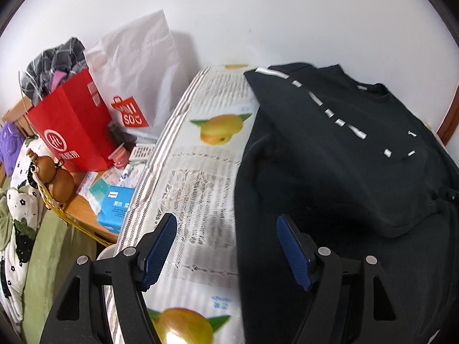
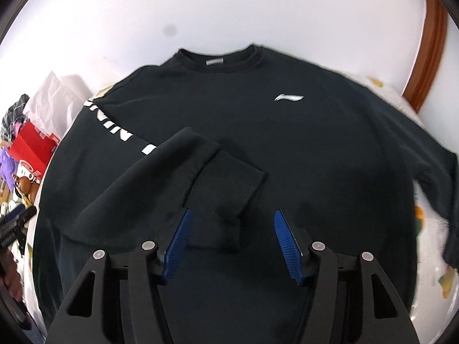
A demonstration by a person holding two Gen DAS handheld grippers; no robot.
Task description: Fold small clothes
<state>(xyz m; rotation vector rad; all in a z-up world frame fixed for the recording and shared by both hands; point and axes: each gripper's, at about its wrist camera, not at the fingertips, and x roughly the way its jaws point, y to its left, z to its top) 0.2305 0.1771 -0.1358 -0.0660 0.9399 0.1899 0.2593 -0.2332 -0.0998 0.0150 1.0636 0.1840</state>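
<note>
A black sweatshirt (image 2: pixel 301 149) with a white chest logo lies flat, front up, collar toward the wall. Its left sleeve with white lettering is folded across the chest, ribbed cuff (image 2: pixel 229 180) near the middle. The right sleeve (image 2: pixel 447 189) lies stretched out to the right. My right gripper (image 2: pixel 231 223) is open and empty, just above the cuff. My left gripper (image 1: pixel 226 229) is open and empty, over the left edge of the sweatshirt (image 1: pixel 344 172) and the printed tablecloth (image 1: pixel 195 172).
A red paper bag (image 1: pixel 74 132) and a white shopping bag (image 1: pixel 137 66) stand at the left on a wooden side table (image 1: pixel 83 209), with small boxes (image 1: pixel 114 206) and a brown gourd ornament (image 1: pixel 57 180). A white wall is behind. A wooden frame (image 2: pixel 430 51) stands far right.
</note>
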